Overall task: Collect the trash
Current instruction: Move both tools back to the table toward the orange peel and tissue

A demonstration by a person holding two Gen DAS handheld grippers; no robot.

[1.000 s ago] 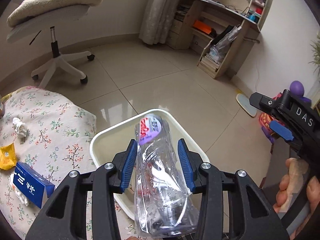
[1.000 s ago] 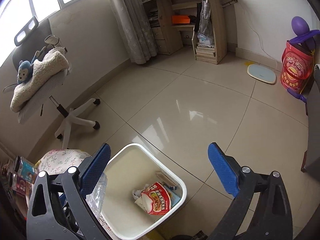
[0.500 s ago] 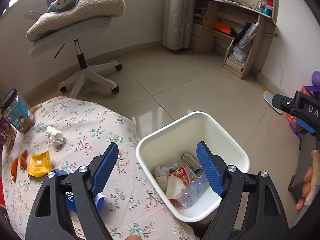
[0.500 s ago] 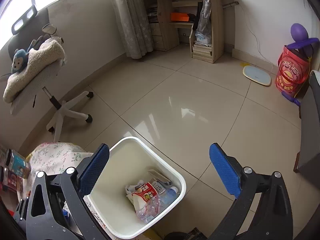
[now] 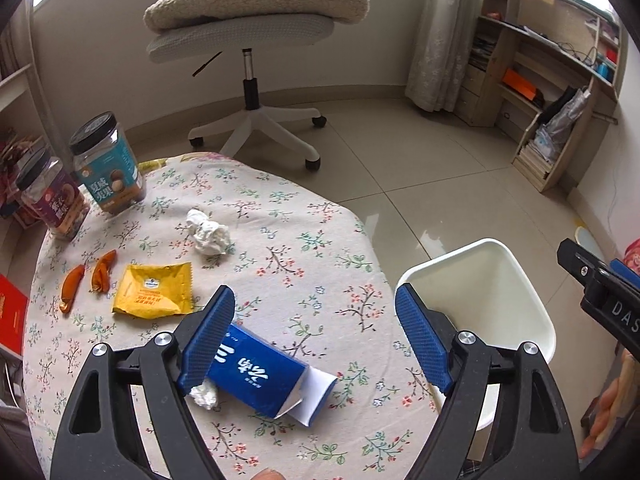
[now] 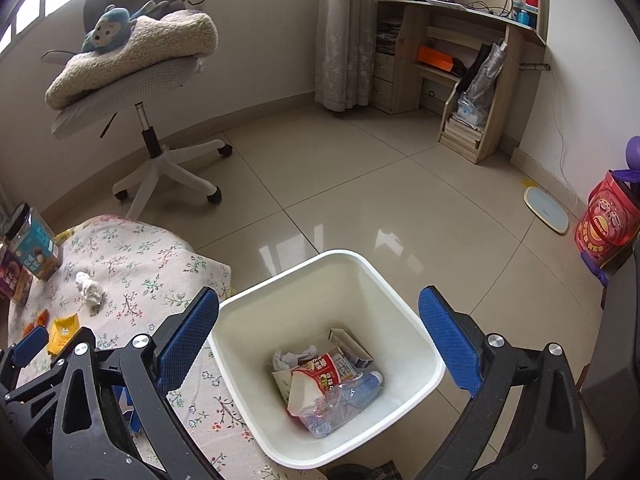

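My left gripper point(image 5: 316, 340) is open and empty above the floral table point(image 5: 304, 240), over a torn blue box point(image 5: 260, 376). A small white scrap point(image 5: 204, 396) lies beside the box. Farther off lie a yellow packet point(image 5: 154, 290), a crumpled tissue point(image 5: 208, 232) and two orange wrappers point(image 5: 86, 280). The white bin point(image 6: 328, 356) stands on the floor right of the table and holds a crushed plastic bottle point(image 6: 344, 400), a red wrapper point(image 6: 320, 376) and other trash. My right gripper point(image 6: 316, 340) is open and empty above the bin.
Two snack jars point(image 5: 108, 164) stand at the table's far left edge. A swivel chair point(image 5: 252, 40) with a blanket and a toy monkey stands behind the table. A wooden desk point(image 6: 460, 60) stands by the far wall. A red bucket point(image 6: 604, 220) is at the right.
My left gripper opened and dropped the crushed bottle into the bin, then swung left over the table to the blue box. The right gripper stayed open over the bin.
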